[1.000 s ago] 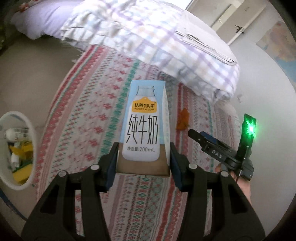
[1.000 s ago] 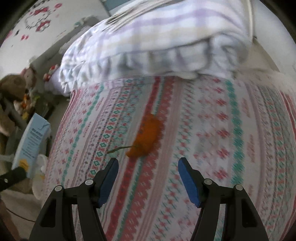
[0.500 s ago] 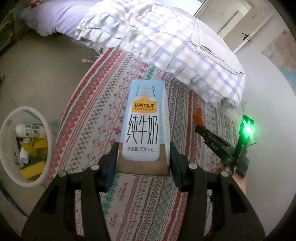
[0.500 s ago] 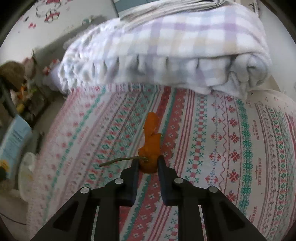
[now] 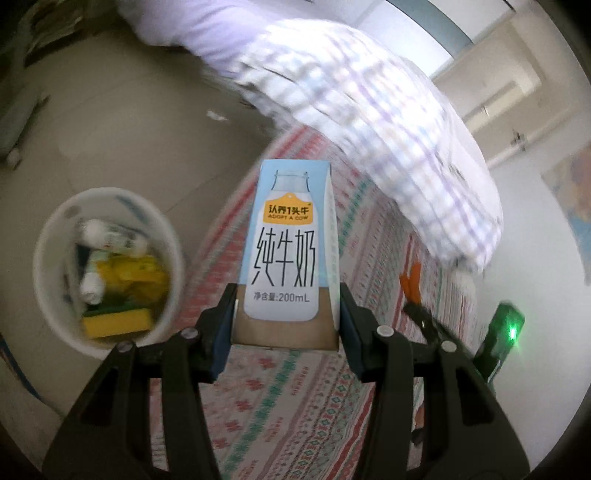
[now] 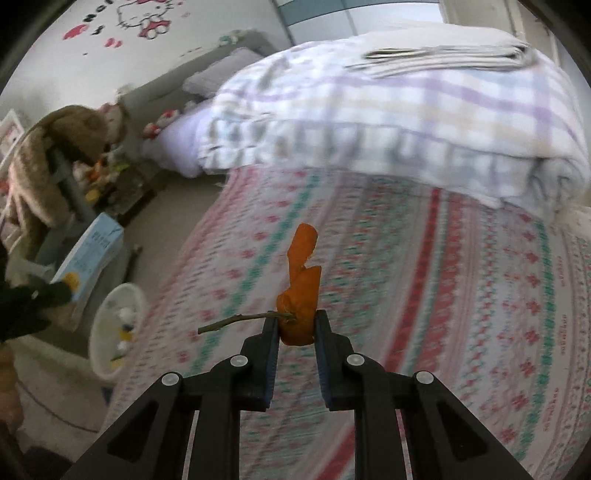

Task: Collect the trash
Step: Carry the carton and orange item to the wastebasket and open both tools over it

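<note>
Left gripper [image 5: 286, 325] clamped on carton [image 5: 290, 254] at base, carton upright, off bed, above bed's edge near bin [image 5: 107, 266] on floor. Right gripper [image 6: 295, 328] pinched on peel [image 6: 301, 291] at stem end, peel clear of bed [image 6: 424, 280].

Carton: light, likely empty; stiff board but walls dent, so moderate squeeze low down. Peel: soft, limp, slippery; hold thick stem end. Bin part full.

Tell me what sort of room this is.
Most likely a bedroom, perhaps a child's: a bed with a patterned sheet, a folded plaid quilt, and a cartoon cat sticker on the wall.
</note>
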The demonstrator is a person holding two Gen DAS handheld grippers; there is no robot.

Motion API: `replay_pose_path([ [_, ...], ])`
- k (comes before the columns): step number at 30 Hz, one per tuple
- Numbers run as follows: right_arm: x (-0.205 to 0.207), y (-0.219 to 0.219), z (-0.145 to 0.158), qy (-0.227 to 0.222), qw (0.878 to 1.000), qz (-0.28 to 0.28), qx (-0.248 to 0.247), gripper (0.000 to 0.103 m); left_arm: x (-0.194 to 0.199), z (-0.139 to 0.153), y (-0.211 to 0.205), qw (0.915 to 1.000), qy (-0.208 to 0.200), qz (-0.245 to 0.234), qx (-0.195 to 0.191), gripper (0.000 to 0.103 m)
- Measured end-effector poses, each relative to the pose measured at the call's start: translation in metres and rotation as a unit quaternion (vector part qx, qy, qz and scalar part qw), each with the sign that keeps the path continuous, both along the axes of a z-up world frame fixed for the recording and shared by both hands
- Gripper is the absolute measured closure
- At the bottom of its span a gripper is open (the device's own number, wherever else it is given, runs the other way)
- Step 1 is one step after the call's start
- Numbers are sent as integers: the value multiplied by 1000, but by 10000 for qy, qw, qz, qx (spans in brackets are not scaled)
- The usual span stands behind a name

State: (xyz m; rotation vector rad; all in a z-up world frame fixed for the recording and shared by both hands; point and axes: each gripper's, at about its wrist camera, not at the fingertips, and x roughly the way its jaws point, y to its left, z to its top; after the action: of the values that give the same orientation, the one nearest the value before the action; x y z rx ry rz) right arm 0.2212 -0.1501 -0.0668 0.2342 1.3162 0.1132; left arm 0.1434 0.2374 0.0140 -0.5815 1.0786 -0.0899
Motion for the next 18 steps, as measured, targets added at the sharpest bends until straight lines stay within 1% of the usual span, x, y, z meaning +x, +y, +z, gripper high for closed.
replay_pose_path([
  [2,-1,14,3,-12,9999,144,70,84,-6,1,20,9997,0,219,-79,51],
  [5,-3,34,4,8,9992,351,174,84,-19,0,62,9977,-20,628,-241,51],
  [7,-7,49,1,84,9985,500,228,84,-29,-6,81,9962,35,830,-271,51],
  [9,-14,63,-3,179,9975,641,255,84,-41,-20,102,9933,224,1025,-489,51],
  [11,-20,79,-8,271,9961,803,262,84,-50,-26,114,9910,301,1130,-654,51],
  [14,-23,105,-15,350,9937,998,384,84,-61,-28,124,9910,300,1155,-606,50],
  [17,-27,136,-15,390,9902,1192,608,84,-61,-33,127,9904,363,1136,-704,50],
  [18,-29,145,-15,395,9893,1236,670,84,-60,-34,126,9907,408,1118,-666,50],
])
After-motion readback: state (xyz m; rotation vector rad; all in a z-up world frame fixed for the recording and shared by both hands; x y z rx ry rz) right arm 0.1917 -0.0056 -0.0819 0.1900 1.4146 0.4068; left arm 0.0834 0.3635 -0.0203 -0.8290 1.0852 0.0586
